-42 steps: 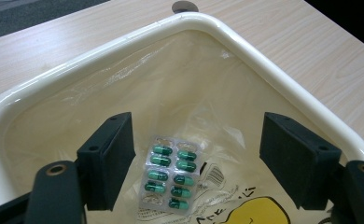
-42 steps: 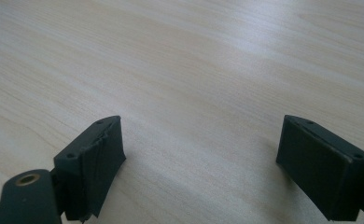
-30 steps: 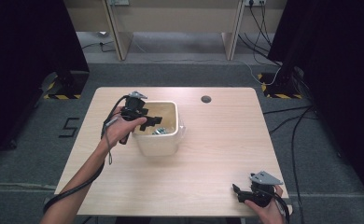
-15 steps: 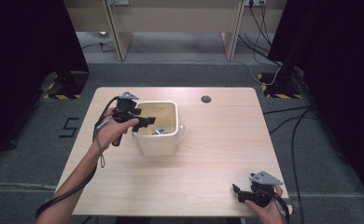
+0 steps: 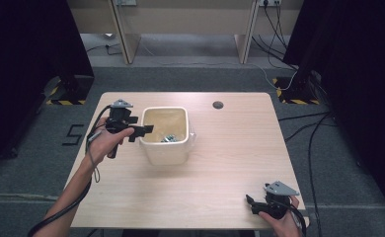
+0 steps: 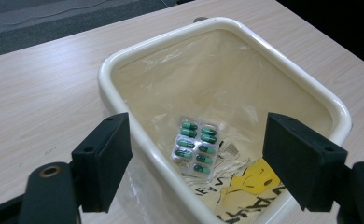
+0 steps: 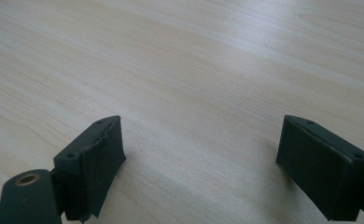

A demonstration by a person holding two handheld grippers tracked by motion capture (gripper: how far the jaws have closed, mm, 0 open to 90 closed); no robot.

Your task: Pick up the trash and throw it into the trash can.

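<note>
Blister pack (image 6: 195,146) inside the bin (image 5: 166,155) at table (image 5: 230,148) centre-left, beside a printed wrapper (image 6: 245,186).

Glossy cream plastic bin (image 6: 227,32), crinkled clear film liner (image 6: 208,79), foil blister pack (image 6: 195,145), matt pale wood table (image 5: 230,163)

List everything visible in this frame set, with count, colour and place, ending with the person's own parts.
table: one, light wood, centre of the high view.
bin: one, cream, lined with clear plastic, left of table centre.
blister pack: one, silver with green capsules, lying on the bin's floor.
wrapper: one, yellow and white with black print, in the bin beside the blister pack.
round hole: one, dark, near the table's far edge.
left gripper: one, black, at the bin's left rim, jaws just been opening, nothing between them.
right gripper: one, black, near corner of the table, jaws open and empty.
</note>
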